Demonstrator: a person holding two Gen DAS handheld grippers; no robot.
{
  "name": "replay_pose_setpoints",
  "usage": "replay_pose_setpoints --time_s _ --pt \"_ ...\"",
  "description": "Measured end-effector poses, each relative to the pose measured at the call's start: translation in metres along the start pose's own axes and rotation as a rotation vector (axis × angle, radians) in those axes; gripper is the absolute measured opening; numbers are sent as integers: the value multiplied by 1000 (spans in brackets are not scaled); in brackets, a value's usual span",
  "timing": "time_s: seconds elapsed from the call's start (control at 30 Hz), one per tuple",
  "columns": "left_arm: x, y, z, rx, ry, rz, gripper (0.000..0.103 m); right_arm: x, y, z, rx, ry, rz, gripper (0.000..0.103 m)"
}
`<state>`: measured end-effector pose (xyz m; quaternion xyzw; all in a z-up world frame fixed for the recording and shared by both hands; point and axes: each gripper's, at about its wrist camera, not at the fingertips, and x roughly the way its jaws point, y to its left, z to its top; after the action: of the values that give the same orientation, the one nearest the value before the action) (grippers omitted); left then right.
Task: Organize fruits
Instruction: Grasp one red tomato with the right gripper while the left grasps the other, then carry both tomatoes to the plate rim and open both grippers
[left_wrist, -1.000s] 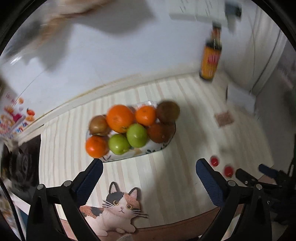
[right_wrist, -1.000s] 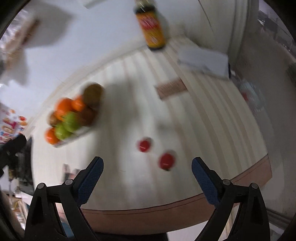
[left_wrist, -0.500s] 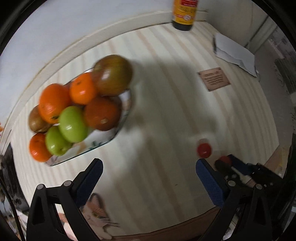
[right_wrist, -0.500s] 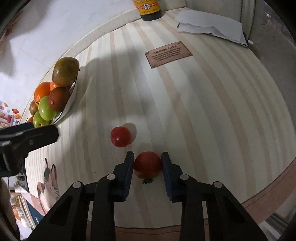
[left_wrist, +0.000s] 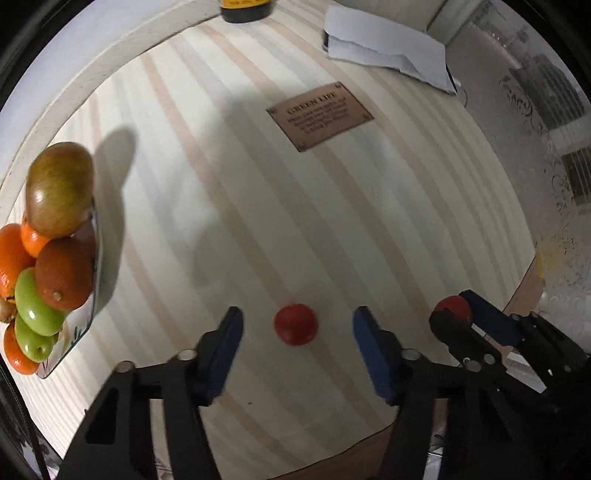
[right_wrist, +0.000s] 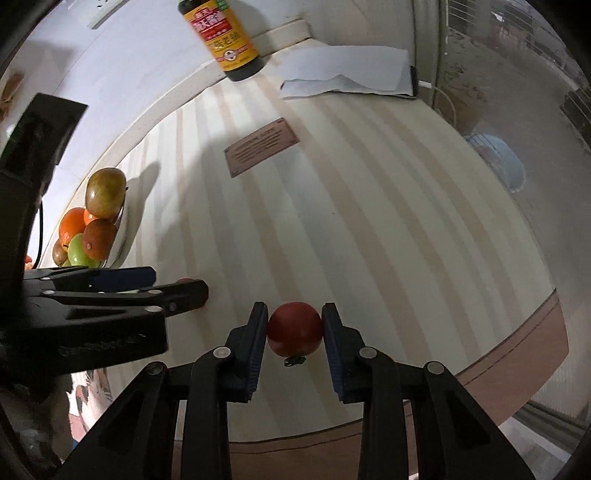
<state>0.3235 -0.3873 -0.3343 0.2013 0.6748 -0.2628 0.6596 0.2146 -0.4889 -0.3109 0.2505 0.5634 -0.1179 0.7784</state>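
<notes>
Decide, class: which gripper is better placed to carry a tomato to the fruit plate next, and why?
The right gripper: its fingers are already shut on a tomato. The left gripper is open, only straddling the other tomato, though it is nearer the fruit plate.

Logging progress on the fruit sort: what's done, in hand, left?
Done: oranges, green apples and browner fruit sit piled on the plate. In hand: the right gripper is shut on one red tomato. The left gripper is open around the second tomato, which lies on the striped table, not yet gripped. Left: grip it and presumably carry both to the plate.
</notes>
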Motion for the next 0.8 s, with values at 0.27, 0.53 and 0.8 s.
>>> replay_pose_setpoints --time_s 0.27,0.53,0.8 --pt "12 -5 -2 4 -7 -10 23 1 -6 -3 18 2 0 33" --pt "-13 26 -28 -53 -69 -49 23 -8 2 -2 10 -17 13 33" --pt "-69 86 -62 -170 -178 -87 23 -14 42 5 -62 -22 76 33"
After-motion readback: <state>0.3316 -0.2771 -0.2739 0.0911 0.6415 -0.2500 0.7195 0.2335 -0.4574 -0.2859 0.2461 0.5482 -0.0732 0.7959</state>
